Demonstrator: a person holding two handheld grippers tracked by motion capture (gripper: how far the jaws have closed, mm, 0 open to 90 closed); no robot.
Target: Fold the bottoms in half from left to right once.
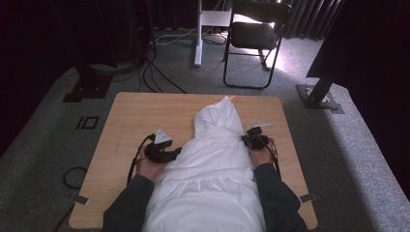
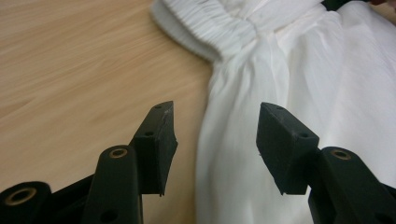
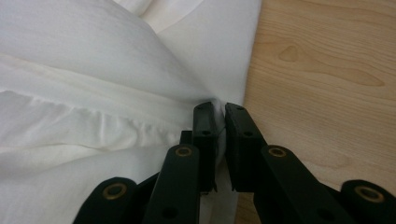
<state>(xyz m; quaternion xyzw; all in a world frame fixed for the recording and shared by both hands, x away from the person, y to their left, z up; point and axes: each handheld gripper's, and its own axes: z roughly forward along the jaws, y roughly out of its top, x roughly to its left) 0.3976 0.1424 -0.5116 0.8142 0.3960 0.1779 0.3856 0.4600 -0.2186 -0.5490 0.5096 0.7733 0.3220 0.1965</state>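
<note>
A white garment (image 1: 212, 164) with a gathered elastic band (image 2: 210, 28) lies lengthwise down the middle of the wooden table (image 1: 140, 116), its near end hanging over the front edge. My left gripper (image 1: 170, 153) is at the garment's left edge; in the left gripper view its jaws (image 2: 215, 140) stand open above the cloth edge, pressing on nothing. My right gripper (image 1: 245, 139) is at the garment's right edge. In the right gripper view its jaws (image 3: 220, 135) are shut on a pinch of the white cloth (image 3: 93, 93) beside bare wood.
A black folding chair (image 1: 254, 34) and a white stand leg (image 1: 198, 34) are on the carpet beyond the table. Black stand bases (image 1: 87, 87) (image 1: 319, 96) sit at the far left and far right. Cables (image 1: 72, 176) lie on the floor at the left.
</note>
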